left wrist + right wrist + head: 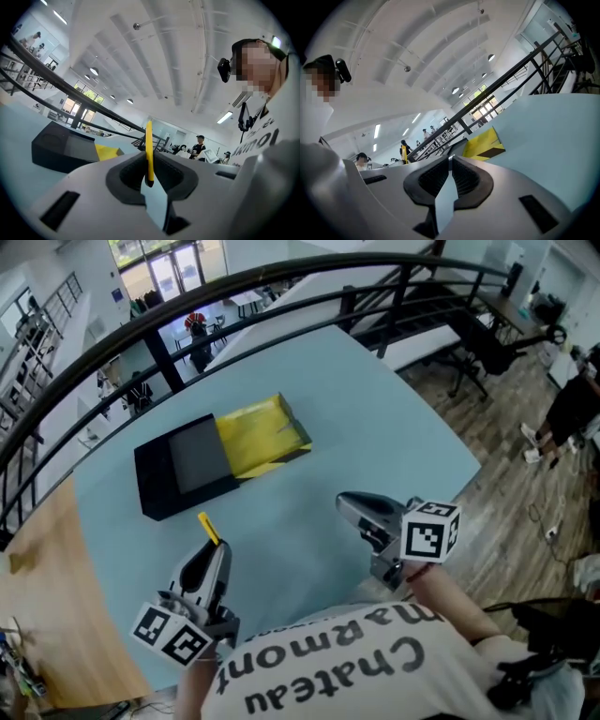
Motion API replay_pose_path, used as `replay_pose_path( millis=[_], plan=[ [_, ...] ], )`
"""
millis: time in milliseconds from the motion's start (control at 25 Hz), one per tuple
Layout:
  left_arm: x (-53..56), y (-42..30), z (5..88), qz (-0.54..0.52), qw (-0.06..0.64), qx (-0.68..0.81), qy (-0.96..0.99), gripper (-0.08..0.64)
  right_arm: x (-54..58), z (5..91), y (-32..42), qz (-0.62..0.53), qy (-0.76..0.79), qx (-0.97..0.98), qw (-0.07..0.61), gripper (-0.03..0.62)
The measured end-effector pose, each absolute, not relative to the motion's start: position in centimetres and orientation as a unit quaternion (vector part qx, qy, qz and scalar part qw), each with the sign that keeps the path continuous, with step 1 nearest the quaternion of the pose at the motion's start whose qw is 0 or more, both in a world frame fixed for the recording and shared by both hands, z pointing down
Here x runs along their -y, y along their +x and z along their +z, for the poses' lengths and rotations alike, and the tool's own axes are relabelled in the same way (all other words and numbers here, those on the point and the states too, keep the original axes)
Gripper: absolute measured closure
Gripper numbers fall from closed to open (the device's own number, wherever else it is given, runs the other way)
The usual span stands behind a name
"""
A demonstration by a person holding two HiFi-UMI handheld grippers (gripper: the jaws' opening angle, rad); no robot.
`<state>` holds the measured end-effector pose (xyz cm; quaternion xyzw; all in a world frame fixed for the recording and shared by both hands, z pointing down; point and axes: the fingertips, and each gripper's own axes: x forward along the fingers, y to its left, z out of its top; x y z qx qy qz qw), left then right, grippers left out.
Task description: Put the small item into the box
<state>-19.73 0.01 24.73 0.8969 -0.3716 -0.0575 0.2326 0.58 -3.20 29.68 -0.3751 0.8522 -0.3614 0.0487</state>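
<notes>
A thin yellow strip point(208, 528) sticks out from my left gripper point(217, 554), which is shut on it above the table's near side. In the left gripper view the strip point(149, 152) stands upright between the pads. The black box point(184, 465) lies open at the far left of the table, its yellow lid point(262, 435) folded out to the right; both also show as the box point(61, 147) and the lid point(483, 143). My right gripper point(349, 506) is shut and empty, near the table's front right, its jaws point(451, 161) touching.
The light blue table point(375, 437) has a wooden edge point(37, 559) at the left. A black railing point(281, 306) runs behind the table. People stand and sit in the hall beyond and below.
</notes>
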Motion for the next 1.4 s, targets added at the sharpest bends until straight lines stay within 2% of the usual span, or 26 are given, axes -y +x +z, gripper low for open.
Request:
replay_pose_path(
  millis=[800, 1160, 1400],
  plan=[
    [0.8, -16.7, 27.3, -0.013, 0.249, 0.467, 0.848, 0.511, 9.5, 32.5, -0.5, -0.4, -0.25, -0.882, 0.006, 0.546],
    [5.2, -13.9, 30.0, 0.037, 0.261, 0.502, 0.824, 0.511, 14.0, 36.2, -1.1, -0.434, -0.19, -0.881, -0.014, 0.546],
    [10.6, -12.2, 31.1, 0.067, 0.243, 0.522, 0.815, 0.511, 17.8, 37.8, -1.0, -0.425, -0.181, -0.886, -0.035, 0.546]
  ],
)
